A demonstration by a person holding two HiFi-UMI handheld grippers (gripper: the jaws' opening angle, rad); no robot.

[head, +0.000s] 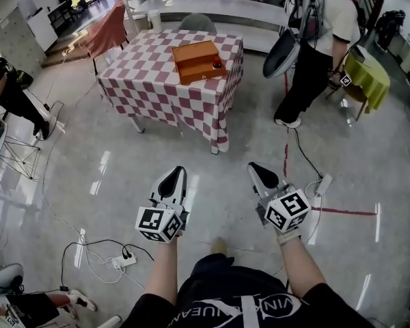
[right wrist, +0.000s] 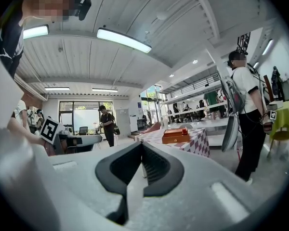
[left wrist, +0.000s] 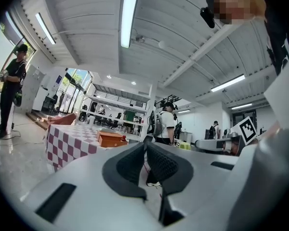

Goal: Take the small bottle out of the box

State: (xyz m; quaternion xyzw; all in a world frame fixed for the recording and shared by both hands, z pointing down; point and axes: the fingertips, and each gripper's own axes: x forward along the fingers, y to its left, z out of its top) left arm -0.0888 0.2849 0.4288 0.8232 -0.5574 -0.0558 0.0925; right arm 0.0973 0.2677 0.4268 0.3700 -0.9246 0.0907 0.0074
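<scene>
one worktop [head: 150, 87] covered in a red and white checked cloth is standing on a glossy floor [head: 191, 152]. one orange box [head: 197, 60] is sitting on it toward the far right corner. one small bottle [head: 217, 64] with a red top is showing at the end of the box that faces the worktop's right edge; whether it is sitting inside the box is not clear. one grey chair [head: 197, 23] is standing at the far edge.

two bystanders are standing nearby: one person with a backpack [head: 321, 46] off the right edge, and one person in black [head: 10, 94] well off the left edge. one yellow-green table [head: 369, 77] is standing past the first. a red tape line [head: 285, 149], loose cables and one white power strip [head: 119, 260] are lying on the floor between the worktop and the two claws.

the left claw [head: 176, 173] and the right claw [head: 256, 168] are both pointing toward the worktop, well apart from it. each claw is closed with its pads meeting at the tips, gripping nothing and touching nothing.
</scene>
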